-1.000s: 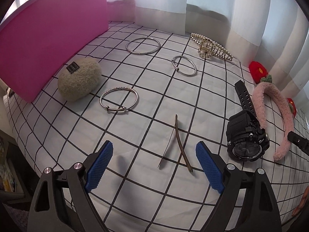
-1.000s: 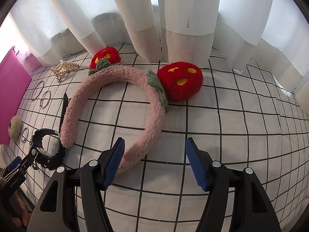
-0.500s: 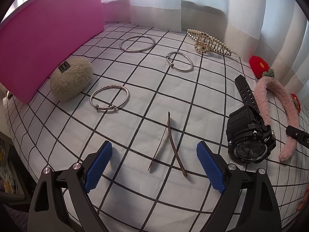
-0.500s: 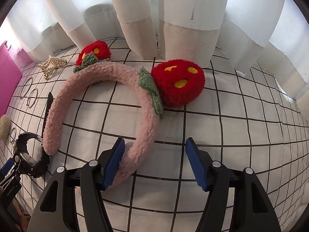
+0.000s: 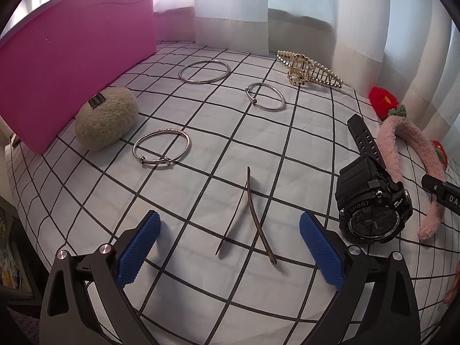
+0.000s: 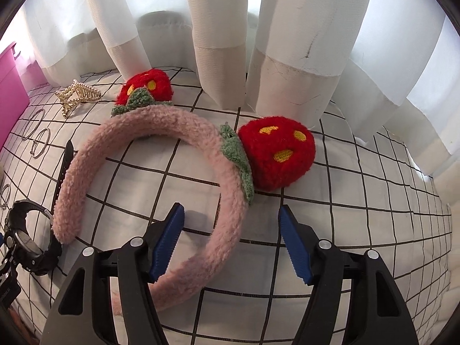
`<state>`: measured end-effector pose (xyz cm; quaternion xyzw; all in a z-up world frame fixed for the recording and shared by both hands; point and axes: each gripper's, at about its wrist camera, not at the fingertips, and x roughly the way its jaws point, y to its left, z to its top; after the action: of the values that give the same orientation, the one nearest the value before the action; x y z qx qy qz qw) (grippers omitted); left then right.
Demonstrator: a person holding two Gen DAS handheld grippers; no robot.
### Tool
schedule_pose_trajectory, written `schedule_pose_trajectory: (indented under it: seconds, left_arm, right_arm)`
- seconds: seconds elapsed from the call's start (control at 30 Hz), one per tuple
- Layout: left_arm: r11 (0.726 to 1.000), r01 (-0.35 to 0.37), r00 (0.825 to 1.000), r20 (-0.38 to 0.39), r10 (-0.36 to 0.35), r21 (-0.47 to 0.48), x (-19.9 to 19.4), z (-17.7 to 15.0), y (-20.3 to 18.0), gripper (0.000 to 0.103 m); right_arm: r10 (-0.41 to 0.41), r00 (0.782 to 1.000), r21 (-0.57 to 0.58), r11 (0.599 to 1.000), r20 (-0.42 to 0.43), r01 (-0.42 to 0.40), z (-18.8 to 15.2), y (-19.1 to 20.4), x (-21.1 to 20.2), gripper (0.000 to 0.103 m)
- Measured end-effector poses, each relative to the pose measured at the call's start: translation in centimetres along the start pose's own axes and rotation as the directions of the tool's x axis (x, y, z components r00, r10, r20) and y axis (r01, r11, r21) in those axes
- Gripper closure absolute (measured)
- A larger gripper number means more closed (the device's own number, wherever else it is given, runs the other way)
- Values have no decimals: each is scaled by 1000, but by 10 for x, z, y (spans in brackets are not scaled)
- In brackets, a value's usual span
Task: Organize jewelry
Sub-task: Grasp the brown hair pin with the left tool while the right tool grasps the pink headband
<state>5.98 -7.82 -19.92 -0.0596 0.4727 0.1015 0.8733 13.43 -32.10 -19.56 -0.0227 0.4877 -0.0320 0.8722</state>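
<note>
My left gripper (image 5: 228, 221) hovers low over the checked cloth, its jaws opening wide. A thin brown hair pin (image 5: 253, 210) lies loose on the cloth between them, untouched. Beyond it lie a silver bangle (image 5: 188, 143), a larger bangle (image 5: 201, 81) and a small ring bangle (image 5: 267, 109). A black sport watch (image 5: 371, 195) lies to the right. My right gripper (image 6: 230, 215) straddles one arm of the pink fluffy headband (image 6: 138, 126). Its jaws are closing, and the pads do not press on the headband. Red strawberry pom-poms (image 6: 276, 155) sit on the band.
A pink box (image 5: 72, 57) stands at the left with a beige fluffy hair clip (image 5: 106, 120) against it. A pearl hair claw (image 5: 304, 69) lies at the back near white curtains (image 6: 287, 28). The cloth's edge drops off at the near left.
My right gripper has moved forward, so the headband's arm now lies between its jaws instead of beside the left pad. The left jaws stand a little wider.
</note>
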Motion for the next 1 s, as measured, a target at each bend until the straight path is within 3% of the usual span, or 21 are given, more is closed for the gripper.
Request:
schedule_pose_trajectory:
  seconds: [0.1, 0.2, 0.3, 0.37, 0.53, 1.0]
  left_arm:
    - [1000, -5, 1000, 9, 5, -7, -5, -3, 2, 22]
    - [1000, -2, 1000, 16, 2, -5, -10, -4, 4, 42]
    - [1000, 9, 1000, 23, -9, 15, -14, -4, 4, 80]
    - [1000, 17, 1000, 14, -17, 18, -15, -3, 6, 88]
    - [999, 43, 999, -5, -43, -31, -20, -4, 18, 91]
    - [997, 78, 995, 61, -77, -16, -70, 13, 18, 90]
  right_arm:
    - [10, 1000, -31, 999, 10, -10, 0, 13, -2, 62]
    - [0, 1000, -66, 998, 21, 1, -1, 28, -3, 78]
    - [9, 1000, -57, 998, 23, -8, -1, 33, -2, 83]
    - [21, 999, -41, 999, 26, -20, -8, 23, -2, 85]
    - [31, 998, -24, 999, 48, -30, -13, 12, -9, 91]
    - [9, 985, -46, 999, 175, -1, -13, -10, -77, 93]
